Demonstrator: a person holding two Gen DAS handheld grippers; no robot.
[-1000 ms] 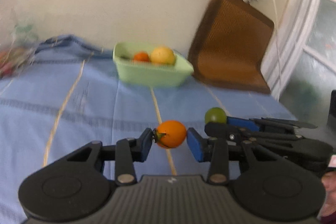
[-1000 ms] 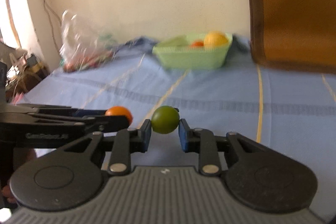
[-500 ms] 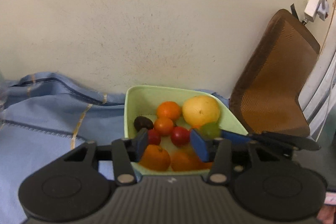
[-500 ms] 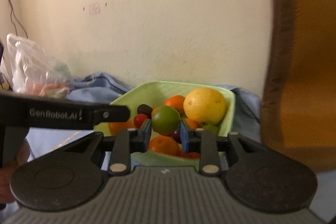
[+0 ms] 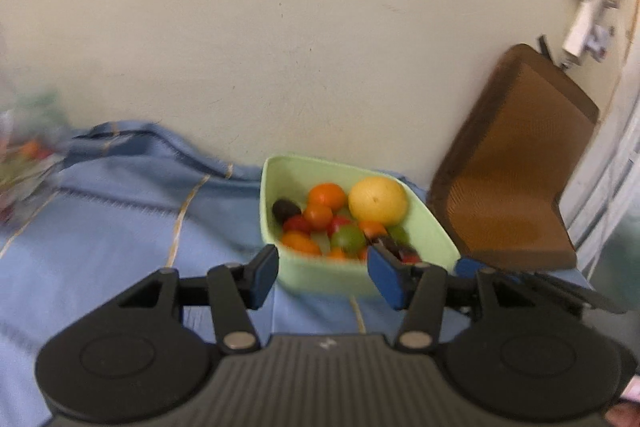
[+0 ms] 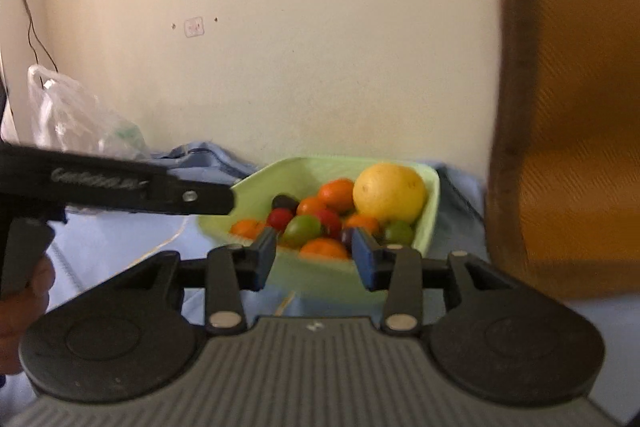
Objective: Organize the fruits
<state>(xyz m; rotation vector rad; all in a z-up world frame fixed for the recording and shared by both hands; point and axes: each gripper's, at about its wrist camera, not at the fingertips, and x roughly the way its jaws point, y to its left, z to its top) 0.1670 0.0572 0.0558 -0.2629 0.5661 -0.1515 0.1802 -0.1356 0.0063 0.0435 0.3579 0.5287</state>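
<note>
- Fruit (image 5: 344,223) fills the green bowl (image 5: 320,273) on a blue cloth (image 5: 120,227), by the wall.
- Left gripper (image 5: 322,277) hangs before the bowl, fingers apart, empty.
- Right gripper (image 6: 314,259) likewise: fingers apart, nothing between.
- Small round pieces look light, smooth and prone to roll; soft ones likely bruise. Best taken across the middle, gently.

Cream wall (image 5: 320,47) behind blue bedspread (image 5: 120,219), brown chair back (image 6: 568,127) right.
</note>
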